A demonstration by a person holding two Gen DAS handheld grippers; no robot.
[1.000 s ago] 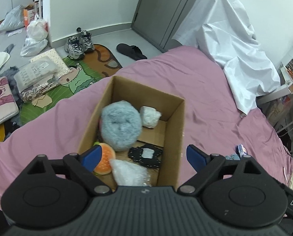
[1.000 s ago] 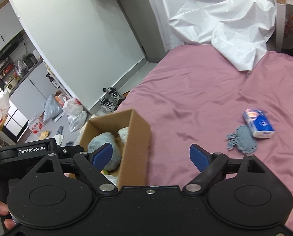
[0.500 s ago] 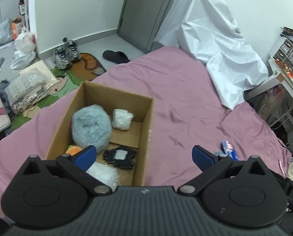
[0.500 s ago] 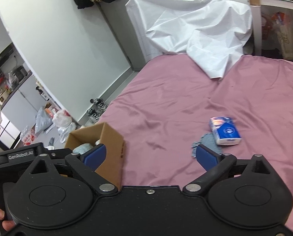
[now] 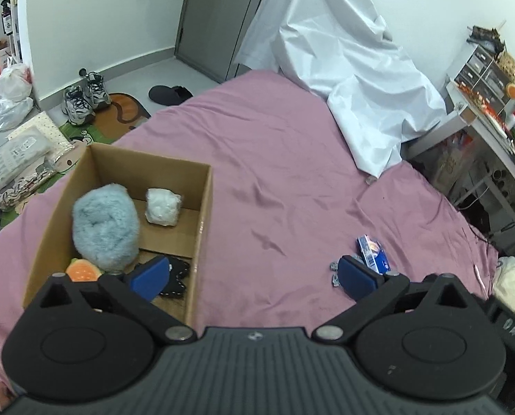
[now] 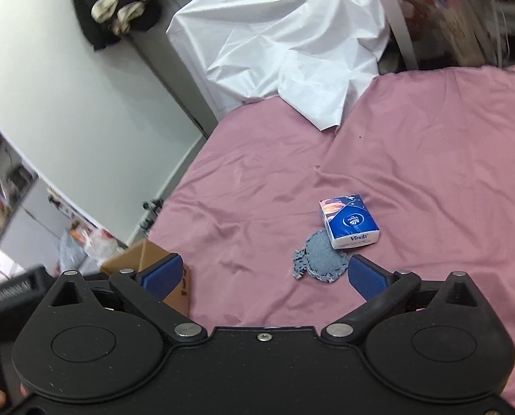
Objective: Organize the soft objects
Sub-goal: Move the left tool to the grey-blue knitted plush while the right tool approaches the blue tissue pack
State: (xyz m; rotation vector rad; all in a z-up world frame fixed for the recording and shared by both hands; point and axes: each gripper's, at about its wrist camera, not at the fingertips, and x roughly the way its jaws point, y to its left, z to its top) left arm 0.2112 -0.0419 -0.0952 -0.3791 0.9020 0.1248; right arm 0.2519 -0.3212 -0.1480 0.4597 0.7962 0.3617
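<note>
Soft things already sat in the box [image 5: 202, 207] on the bed [image 5: 292, 173]: a grey plush [image 5: 105, 224], a white bundle [image 5: 162, 205], an orange toy [image 5: 81, 270] and a black doily [image 5: 178, 276]. In the left view, the left claw [image 5: 254, 276] stood wide and empty, tilted down beside the box.

In the right view, the right claw [image 6: 264, 275] was opening, nothing between its pads, angled down toward the blue cloth [image 6: 321, 257] touching the tissue pack [image 6: 349, 219]. A good pickup would probably pinch the cloth's free edge, clear of the pack.
</note>
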